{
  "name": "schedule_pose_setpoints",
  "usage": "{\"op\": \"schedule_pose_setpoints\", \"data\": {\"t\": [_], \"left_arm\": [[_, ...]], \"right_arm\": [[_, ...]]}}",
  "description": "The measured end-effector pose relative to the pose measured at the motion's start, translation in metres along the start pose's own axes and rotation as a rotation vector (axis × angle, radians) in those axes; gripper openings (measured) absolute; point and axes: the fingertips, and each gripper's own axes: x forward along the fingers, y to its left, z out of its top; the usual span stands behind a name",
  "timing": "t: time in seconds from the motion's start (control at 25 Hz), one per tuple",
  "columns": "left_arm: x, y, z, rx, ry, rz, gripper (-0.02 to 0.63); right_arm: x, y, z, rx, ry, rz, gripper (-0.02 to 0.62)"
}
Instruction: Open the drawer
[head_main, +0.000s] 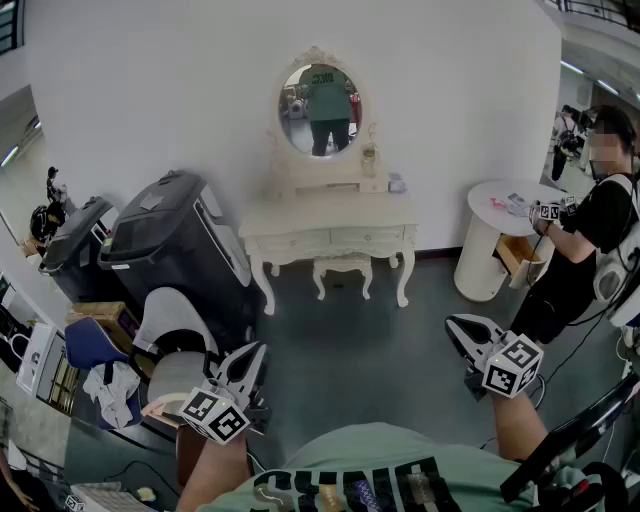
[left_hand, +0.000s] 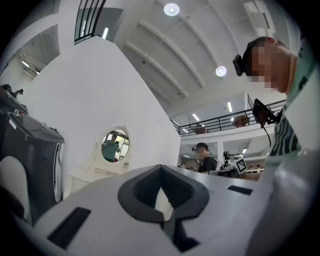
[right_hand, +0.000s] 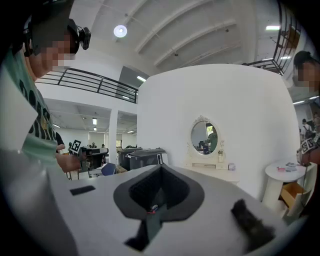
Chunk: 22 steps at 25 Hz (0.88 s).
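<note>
**Both tools shut and empty, drawer across the floor**

- Left tool (head_main: 250, 358) (left_hand: 162, 189): jaws together, nothing between them. Low at the left of the head view, aimed towards the far wall.
- Right tool (head_main: 462, 333) (right_hand: 159, 194): jaws also closed on each other, nothing gripped. Held out level at the right.
- White dressing bench (head_main: 330, 215) stands against the far wall, well apart from both tools, with bare grey floor (head_main: 370, 350) between.
- Drawer (head_main: 300, 243) sits in the bench's front rail and looks closed, flush with the front; a second drawer front lies just beside it to the right.
- Oval mirror (head_main: 320, 108) stands upright on the bench top. A small stool (head_main: 341, 268) is tucked under the middle.
- Two dark bins (head_main: 170, 240) stand left of the bench.
- Right of the bench is a round white stand (head_main: 480, 250), with a second person (head_main: 590, 230) beside it holding another marker-cubed tool over its top.
</note>
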Motion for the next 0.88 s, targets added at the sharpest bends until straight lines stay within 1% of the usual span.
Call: {"op": "schedule_pose_setpoints", "data": {"t": [0.12,0.52,0.76,0.88], "left_arm": [[0.000,-0.003,0.003,0.000,0.000,-0.006,0.008],[0.003,-0.015,0.007,0.011,-0.006,-0.020,0.008],[0.004,-0.020,0.003,-0.002,-0.004,-0.001,0.008],[0.010,-0.027,0.002,-0.003,0.001,0.010,0.008]], "right_arm": [[0.000,0.002,0.006,-0.003,-0.004,0.005,0.009],[-0.005,-0.002,0.005,-0.020,-0.001,0.010,0.009],[-0.009,-0.007,-0.001,-0.002,0.010,0.020,0.011],[-0.014,-0.013,0.002,-0.010,0.014,0.029,0.011]]}}
